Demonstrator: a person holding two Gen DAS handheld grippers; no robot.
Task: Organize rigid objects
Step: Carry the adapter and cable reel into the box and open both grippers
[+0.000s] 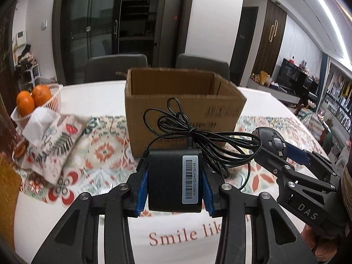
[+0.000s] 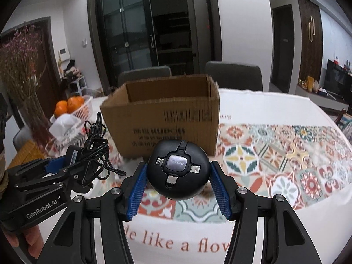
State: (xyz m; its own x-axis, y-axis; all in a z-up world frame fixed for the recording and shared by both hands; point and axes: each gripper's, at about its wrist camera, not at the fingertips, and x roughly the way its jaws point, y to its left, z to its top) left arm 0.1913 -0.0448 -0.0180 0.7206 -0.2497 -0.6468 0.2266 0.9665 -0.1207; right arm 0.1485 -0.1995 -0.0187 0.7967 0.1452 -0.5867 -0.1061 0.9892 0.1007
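My left gripper (image 1: 173, 187) is shut on a black power adapter (image 1: 173, 180) with a barcode label, held above the table; its tangled black cord (image 1: 198, 140) hangs out in front. My right gripper (image 2: 178, 187) is shut on a round black multi-plug cable reel (image 2: 177, 172), also lifted off the table. Each gripper shows in the other view: the right one (image 1: 283, 151) with the reel (image 1: 269, 142) at the right, the left one (image 2: 66, 162) with the cord (image 2: 94, 151) at the left. An open cardboard box (image 1: 184, 110) (image 2: 162, 118) stands just beyond both.
A patterned tablecloth (image 2: 275, 154) covers the white table. At the left sit a white basket of oranges (image 1: 33, 101) and a fabric-covered tissue pack (image 1: 50, 136). Dried flowers (image 2: 19, 77) rise at the far left. Two grey chairs (image 2: 233, 74) stand behind the table.
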